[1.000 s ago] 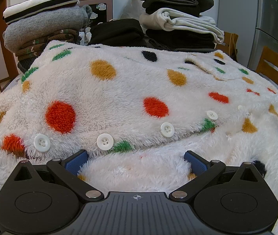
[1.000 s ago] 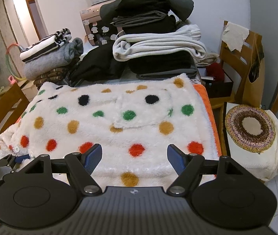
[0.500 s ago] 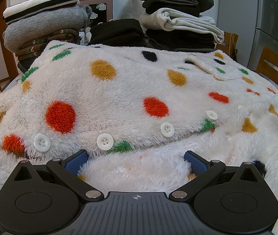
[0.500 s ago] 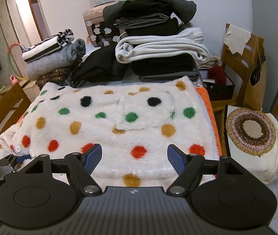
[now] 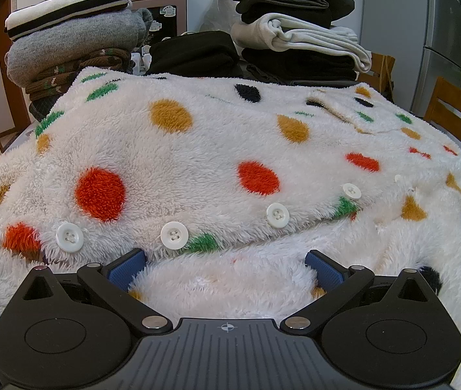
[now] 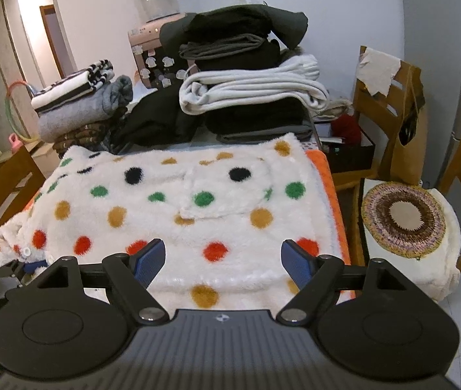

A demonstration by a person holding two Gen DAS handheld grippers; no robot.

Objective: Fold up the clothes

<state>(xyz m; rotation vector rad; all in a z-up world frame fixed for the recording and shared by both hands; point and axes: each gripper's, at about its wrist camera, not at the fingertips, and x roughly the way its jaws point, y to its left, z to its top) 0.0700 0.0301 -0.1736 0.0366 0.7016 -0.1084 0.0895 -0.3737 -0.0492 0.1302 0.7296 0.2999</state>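
Observation:
A white fleece jacket with coloured polka dots [image 5: 217, 149] lies spread over the table, its buttoned front edge [image 5: 174, 235] facing me in the left wrist view. My left gripper [image 5: 227, 268] is open and low, its blue pads pressed into the fleece just below the buttons. In the right wrist view the same jacket [image 6: 178, 208] lies flat with a patch pocket [image 6: 227, 191] on top. My right gripper [image 6: 222, 261] is open and empty above the jacket's near edge. The left gripper [image 6: 16, 269] shows at the far left of that view.
Stacks of folded clothes stand at the back: striped and grey knits [image 6: 77, 104] on the left, black and white garments [image 6: 246, 94] on the right. An orange cloth [image 6: 331, 195] lies under the jacket. Wooden chairs [image 6: 389, 117] and a round-patterned cushion [image 6: 402, 217] are to the right.
The right gripper has risen and pulled back a little, so the jacket sits lower in its view. The left gripper has not moved.

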